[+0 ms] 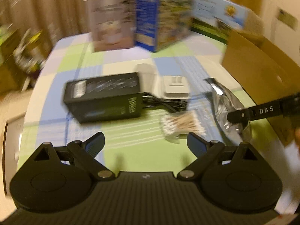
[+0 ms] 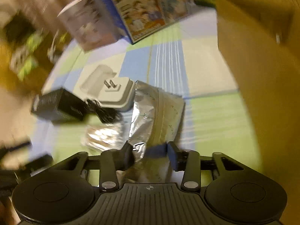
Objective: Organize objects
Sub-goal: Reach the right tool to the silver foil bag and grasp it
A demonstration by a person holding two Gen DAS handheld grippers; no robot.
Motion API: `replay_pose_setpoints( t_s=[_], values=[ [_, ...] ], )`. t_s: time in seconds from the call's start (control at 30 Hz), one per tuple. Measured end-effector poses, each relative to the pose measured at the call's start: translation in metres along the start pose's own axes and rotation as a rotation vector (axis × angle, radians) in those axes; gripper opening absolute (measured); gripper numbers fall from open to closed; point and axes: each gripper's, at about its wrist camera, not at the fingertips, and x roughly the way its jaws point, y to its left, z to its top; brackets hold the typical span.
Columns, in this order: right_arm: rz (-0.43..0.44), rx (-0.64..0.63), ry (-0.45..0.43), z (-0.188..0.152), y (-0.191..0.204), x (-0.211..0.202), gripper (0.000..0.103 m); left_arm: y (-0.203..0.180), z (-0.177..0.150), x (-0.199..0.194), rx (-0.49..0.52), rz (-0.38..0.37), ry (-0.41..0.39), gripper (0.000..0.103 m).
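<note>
Cardboard box (image 1: 262, 71), brown and open-topped, stands at the right edge of the desk (image 1: 131, 150) with its checked cloth; everything else is placed from it. Left of the box, at the back, stand upright cartons (image 1: 159, 18). Nearer and further left lies a black power brick (image 1: 103, 97), its cord trailing toward the box, with a white plug adapter (image 2: 116, 93) behind the cord. Just beside the box lies the silver foil bag (image 2: 157, 116), long axis running away from the right claw (image 2: 150, 153), which is the nearer one. Its pads are drawn in on the bag's near edge, foil crumpled between them, so it looks clamped on the bag. A judgement: the bag goes next into the box. A packet of cotton swabs (image 1: 181, 125) lies left of the bag, just ahead of the left claw (image 1: 146, 142), whose pads stand wide apart, holding nothing
</note>
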Motion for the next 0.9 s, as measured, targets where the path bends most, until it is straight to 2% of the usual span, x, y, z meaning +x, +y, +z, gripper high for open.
replay_pose_setpoints(
  t_s=[0.1, 0.23, 0.3, 0.4, 0.47, 0.6, 0.67, 0.7, 0.83, 0.9],
  values=[
    [-0.023, -0.116, 0.040, -0.005, 0.002, -0.002, 0.036, -0.019, 0.007, 0.012, 0.166, -0.028, 0.006, 0.089],
    [-0.001, -0.131, 0.006, -0.016, -0.006, -0.003, 0.038, -0.043, 0.010, 0.033, 0.367, -0.073, 0.000, 0.080],
    [0.004, -0.123, -0.001, -0.022, -0.009, 0.000, 0.043, -0.054, 0.010, 0.044, 0.455, -0.092, 0.012, 0.079],
    [-0.001, -0.111, -0.005, -0.027, -0.011, 0.006, 0.060, -0.064, 0.010, 0.058, 0.541, -0.131, 0.009, 0.079],
    [0.011, -0.107, -0.010, -0.030, -0.015, 0.006, 0.065, -0.066, 0.011, 0.067, 0.565, -0.147, 0.012, 0.078],
    [0.030, -0.103, -0.013, -0.030, -0.019, 0.007, 0.066, -0.067, 0.016, 0.081, 0.608, -0.174, 0.036, 0.074],
    [0.041, -0.093, -0.014, -0.031, -0.022, 0.009, 0.067, -0.065, 0.020, 0.086, 0.591, -0.201, 0.068, 0.065],
    [0.048, -0.087, -0.011, -0.031, -0.023, 0.009, 0.067, -0.064, 0.020, 0.087, 0.579, -0.208, 0.084, 0.055],
    [0.064, -0.074, 0.004, -0.031, -0.023, 0.011, 0.067, -0.061, 0.016, 0.084, 0.500, -0.201, 0.138, 0.032],
    [0.067, -0.078, 0.012, -0.033, -0.022, 0.011, 0.067, -0.059, 0.010, 0.076, 0.427, -0.179, 0.159, 0.030]
  ],
)
